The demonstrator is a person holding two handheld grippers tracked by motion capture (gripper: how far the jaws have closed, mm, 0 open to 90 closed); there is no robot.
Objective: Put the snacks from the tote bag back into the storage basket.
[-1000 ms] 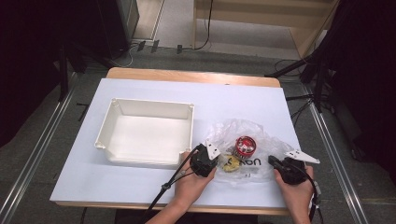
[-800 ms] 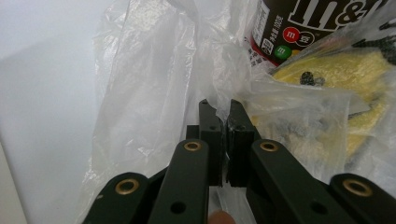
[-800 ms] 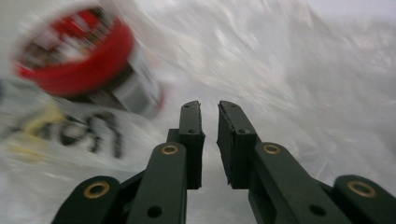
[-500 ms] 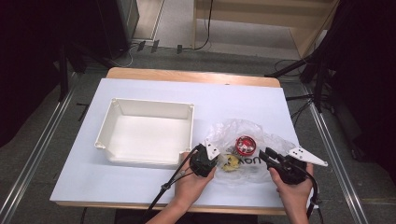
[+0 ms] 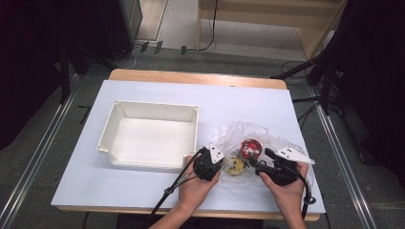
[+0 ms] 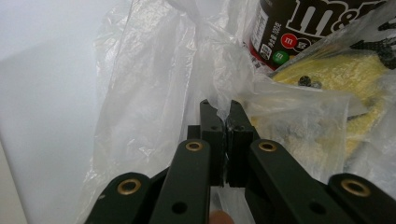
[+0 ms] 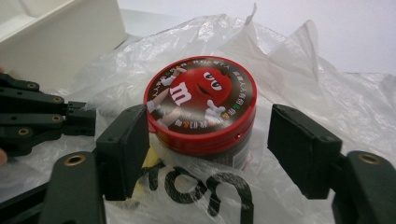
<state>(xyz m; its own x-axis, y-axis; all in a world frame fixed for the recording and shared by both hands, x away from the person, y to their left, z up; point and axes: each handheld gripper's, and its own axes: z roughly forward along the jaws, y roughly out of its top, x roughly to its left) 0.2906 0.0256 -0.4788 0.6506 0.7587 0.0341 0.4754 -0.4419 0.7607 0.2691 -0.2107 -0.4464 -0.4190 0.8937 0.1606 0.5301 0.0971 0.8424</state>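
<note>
Desk (image 5: 143,191) carries a white tray (image 5: 153,112) and, just beside it near the person, a clear plastic bag (image 5: 239,136) with a red-lidded candy tub (image 5: 249,148) inside. The left hand-held gripper (image 6: 223,114) is closed on the bag's film, probably to keep it steady. The right hand-held gripper (image 7: 208,140) stands wide open around the tub, apparently ready to take it.

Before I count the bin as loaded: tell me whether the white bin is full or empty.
Empty. The white bin shows a bare floor; the candy tub sits in the plastic bag beside it.

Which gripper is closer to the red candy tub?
Right. The right gripper has its open jaws on either side of the candy tub. The left gripper is shut on the plastic bag beside it.
</note>
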